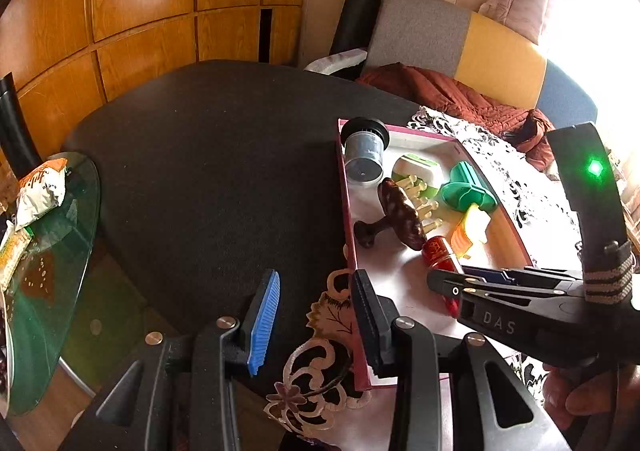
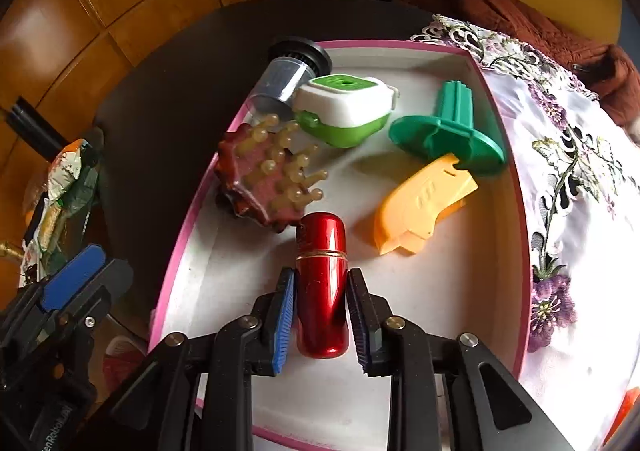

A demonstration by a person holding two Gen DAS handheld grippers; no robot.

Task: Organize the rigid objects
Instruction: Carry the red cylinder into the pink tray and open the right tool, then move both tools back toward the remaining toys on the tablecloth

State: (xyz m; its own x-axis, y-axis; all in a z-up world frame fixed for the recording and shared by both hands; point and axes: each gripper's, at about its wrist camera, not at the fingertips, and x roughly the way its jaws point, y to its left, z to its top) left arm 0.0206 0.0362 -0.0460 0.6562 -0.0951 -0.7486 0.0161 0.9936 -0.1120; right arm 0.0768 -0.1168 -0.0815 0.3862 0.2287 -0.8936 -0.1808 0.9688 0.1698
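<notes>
A pink-rimmed white box (image 2: 192,219) holds a red metal capsule (image 2: 322,287), an orange plastic piece (image 2: 424,203), a green flanged plug (image 2: 448,131), a green-and-white case (image 2: 346,111), a brown massage brush (image 2: 264,179) and a grey cup with black lid (image 2: 288,71). My right gripper (image 2: 322,315) sits low in the box with its pads on either side of the capsule, narrow gaps showing on both sides. It also shows in the left wrist view (image 1: 452,283). My left gripper (image 1: 312,319) is open and empty over the box's near left edge (image 1: 352,251).
The box sits on a dark round table (image 1: 216,155) beside a floral embroidered cloth (image 2: 560,171). A green glass side table (image 1: 52,271) with snack packets stands to the left. A rust-coloured blanket (image 1: 448,95) lies on a chair behind.
</notes>
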